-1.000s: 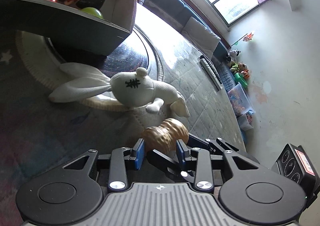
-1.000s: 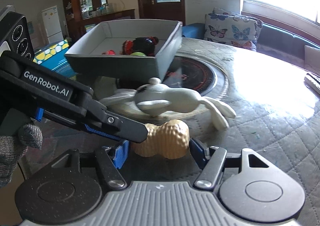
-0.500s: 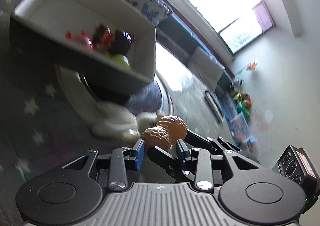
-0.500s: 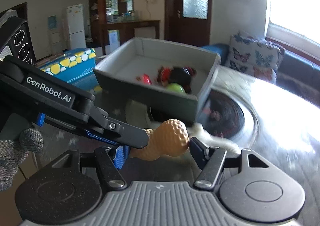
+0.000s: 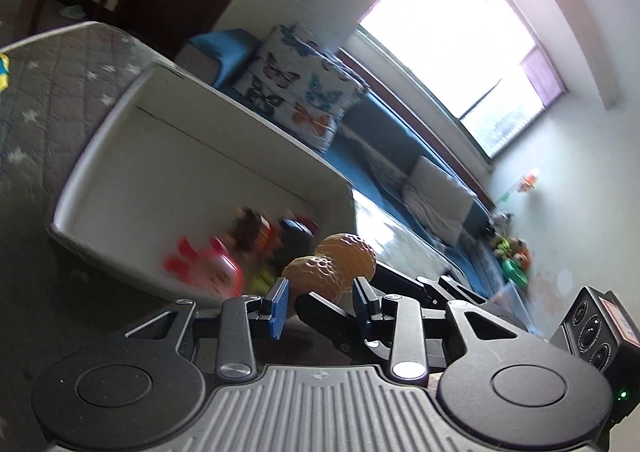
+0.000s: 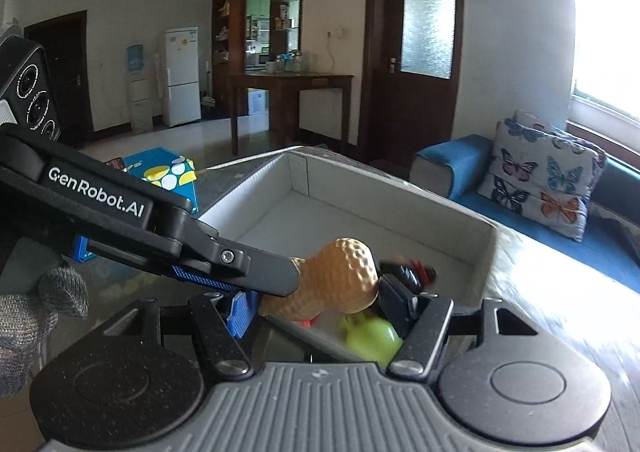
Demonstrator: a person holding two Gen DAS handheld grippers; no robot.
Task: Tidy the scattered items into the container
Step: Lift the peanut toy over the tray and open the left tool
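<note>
A tan, dimpled peanut toy (image 5: 332, 266) (image 6: 340, 280) hangs in the air over the near edge of a grey open box (image 5: 192, 119) (image 6: 400, 195). Both grippers are shut on it. In the left wrist view, the blue pads of my left gripper (image 5: 320, 302) press on its lower lobe. My right gripper (image 6: 318, 306) clamps its two ends. The left gripper's finger (image 6: 260, 272) reaches in from the left. Inside the box lie a red toy (image 5: 208, 270), a dark toy (image 6: 408, 272) and a green ball (image 6: 372, 336), all blurred.
The box stands on a quilted grey table top (image 5: 36, 99). A blue sofa (image 6: 452, 163) with a butterfly cushion (image 6: 540, 175) runs behind it under the window. A blue spotted box (image 6: 168, 171) sits left of the table. A grey-gloved hand (image 6: 36, 316) holds the left gripper.
Both grippers lifted the peanut toy off the table and carried it up to the box. The white plush rabbit has dropped out of view. The box interior now fills the views.
</note>
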